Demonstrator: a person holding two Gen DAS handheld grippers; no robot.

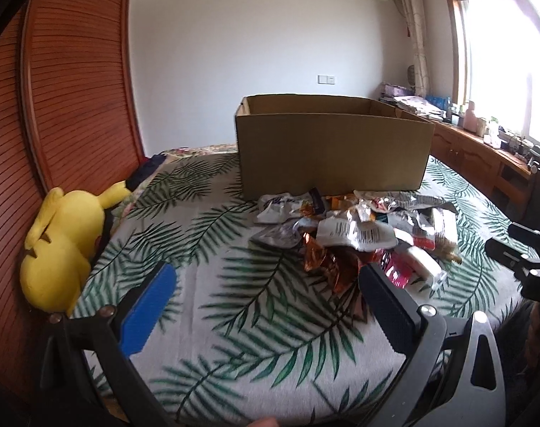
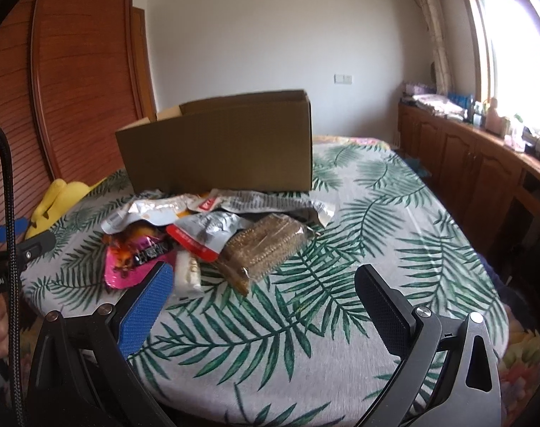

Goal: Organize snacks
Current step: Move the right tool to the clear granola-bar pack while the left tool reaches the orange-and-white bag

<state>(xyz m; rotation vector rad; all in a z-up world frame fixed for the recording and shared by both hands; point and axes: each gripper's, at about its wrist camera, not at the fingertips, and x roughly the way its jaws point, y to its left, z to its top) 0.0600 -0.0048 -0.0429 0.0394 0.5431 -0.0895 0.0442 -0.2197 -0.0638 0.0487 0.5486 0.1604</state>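
Left claw spread wide, right claw likewise, snack pile, cardboard box

One cardboard box, one snack pile, one yellow plush, two grippers

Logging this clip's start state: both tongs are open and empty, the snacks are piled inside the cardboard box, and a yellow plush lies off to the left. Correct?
Not quite. The snacks are piled on the leaf-print cover in front of the cardboard box, not inside it; both wrist views show this. The rest holds: left tongs and right tongs open and empty, yellow plush at left.
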